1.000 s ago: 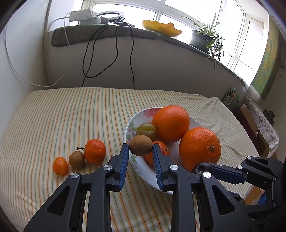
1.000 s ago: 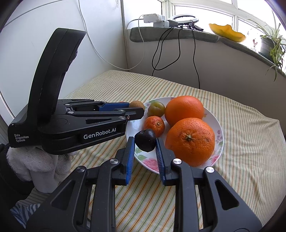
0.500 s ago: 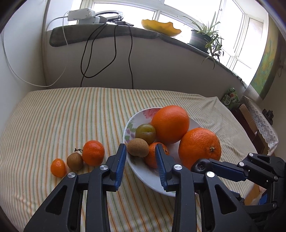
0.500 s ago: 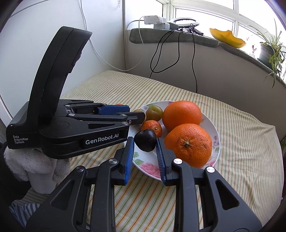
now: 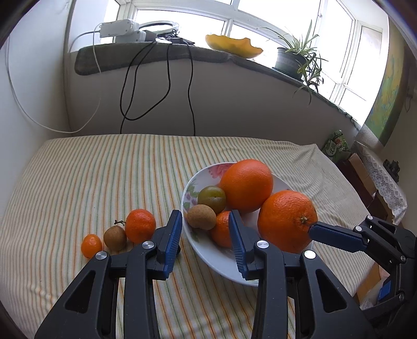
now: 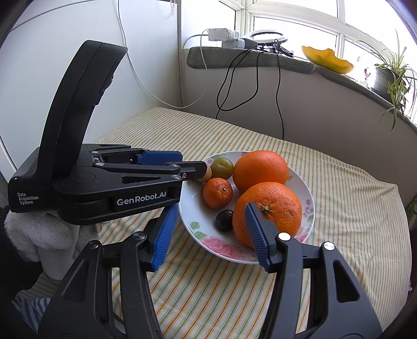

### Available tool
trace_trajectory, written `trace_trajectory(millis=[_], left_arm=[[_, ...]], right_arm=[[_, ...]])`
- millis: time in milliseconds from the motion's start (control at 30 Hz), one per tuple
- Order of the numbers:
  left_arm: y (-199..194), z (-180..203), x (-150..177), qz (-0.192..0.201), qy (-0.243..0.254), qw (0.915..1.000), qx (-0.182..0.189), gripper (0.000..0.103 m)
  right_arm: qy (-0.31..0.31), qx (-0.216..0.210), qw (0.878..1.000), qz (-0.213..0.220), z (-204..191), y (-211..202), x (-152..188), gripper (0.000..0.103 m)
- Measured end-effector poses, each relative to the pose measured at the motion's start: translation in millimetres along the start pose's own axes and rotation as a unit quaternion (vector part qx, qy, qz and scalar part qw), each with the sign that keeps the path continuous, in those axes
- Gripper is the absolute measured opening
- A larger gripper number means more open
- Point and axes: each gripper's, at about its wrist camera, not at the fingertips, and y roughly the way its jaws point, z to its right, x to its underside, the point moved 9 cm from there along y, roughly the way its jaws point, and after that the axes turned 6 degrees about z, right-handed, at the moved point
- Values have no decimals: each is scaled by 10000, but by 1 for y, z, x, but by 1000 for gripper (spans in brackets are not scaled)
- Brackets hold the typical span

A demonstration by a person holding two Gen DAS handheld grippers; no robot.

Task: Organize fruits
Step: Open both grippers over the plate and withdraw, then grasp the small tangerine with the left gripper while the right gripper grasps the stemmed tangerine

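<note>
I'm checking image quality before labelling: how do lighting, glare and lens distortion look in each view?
Left wrist view: window panes blown out white, plate and fruit evenly lit and sharp, dark fisheye corners, wall edges bowed. Right wrist view: same backlit window, soft shadows under the plate, strong barrel curvature.

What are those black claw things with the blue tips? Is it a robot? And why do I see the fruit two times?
No robot: a person holds one grabber in each hand, and each grabber has its own camera looking out along its two fingers. So you get two pictures of the same table.

One picture looks out from the left gripper, the other from the right gripper. Both are open and hold nothing.

On the striped cloth sits a flowered plate with two big oranges, a mandarin, a green plum, a dark plum and a brown fruit. Beside the plate lie three small fruits, waiting.
</note>
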Motion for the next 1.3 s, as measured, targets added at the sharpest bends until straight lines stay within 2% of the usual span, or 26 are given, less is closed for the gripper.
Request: trace_trajectory(millis=[267,533,1000,1300], left_arm=[[-11,-3,-4,100,-39,9999,-25,35],[-24,-18,-6,184,-92,9997,-105,35],[-46,-77,-4,238,-273,9983,-462,35],[-54,-109,9,185,-532,9971,-510,35]], right_arm=[[12,-5,10000,68,-4,-8,-3,57],[5,-203,9998,86,-17,-10,-4,57],[-54,-716,9974,-36,-53,3,-7,57],[-104,-1031,9944,-196,-62,15,-16,57]])
